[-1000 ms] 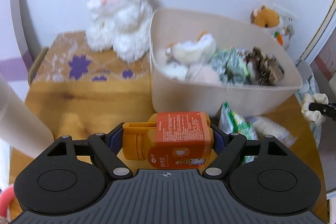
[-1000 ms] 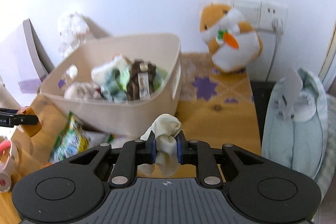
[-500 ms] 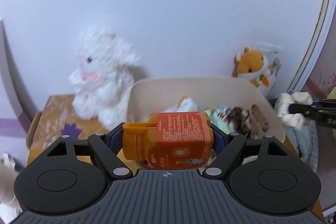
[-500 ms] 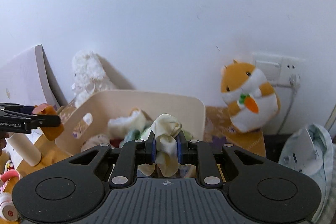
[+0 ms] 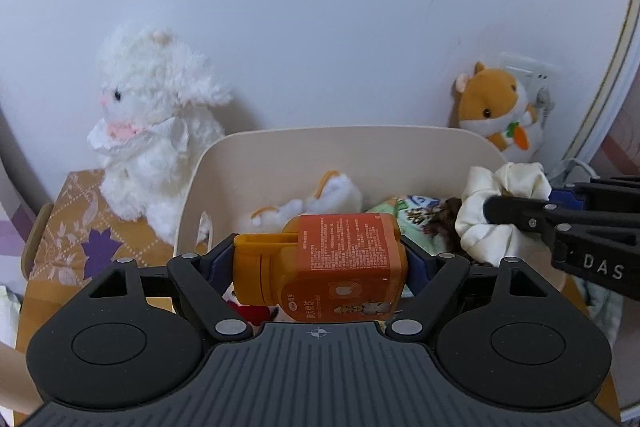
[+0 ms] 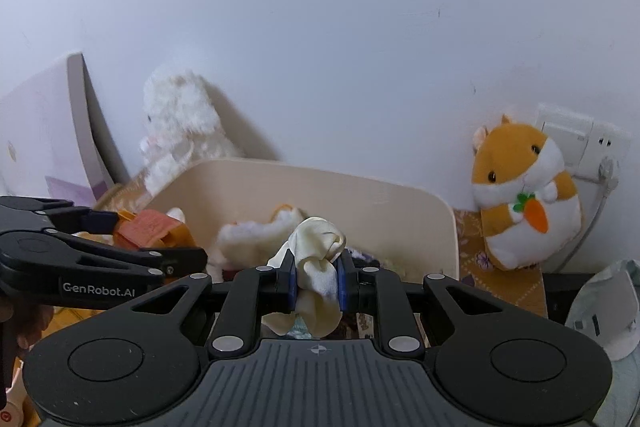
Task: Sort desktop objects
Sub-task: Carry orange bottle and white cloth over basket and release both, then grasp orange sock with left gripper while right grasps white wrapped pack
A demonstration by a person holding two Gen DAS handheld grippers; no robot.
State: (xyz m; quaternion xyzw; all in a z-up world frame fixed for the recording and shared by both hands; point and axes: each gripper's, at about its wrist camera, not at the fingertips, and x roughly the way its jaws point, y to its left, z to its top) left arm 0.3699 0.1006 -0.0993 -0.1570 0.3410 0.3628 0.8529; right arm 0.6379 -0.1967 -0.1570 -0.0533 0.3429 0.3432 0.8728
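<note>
My left gripper clamps an orange bottle sideways above the beige bin. My right gripper pinches a cream scrunchie over the same bin.

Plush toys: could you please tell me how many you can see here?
3. A fluffy white plush rabbit sits left of the beige plastic bin, an orange hamster plush holding a carrot sits right of it, and a white-and-orange plush lies inside; more may be buried.

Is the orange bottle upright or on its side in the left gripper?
On its side: the orange bottle lies crosswise in the left gripper, cap left.
</note>
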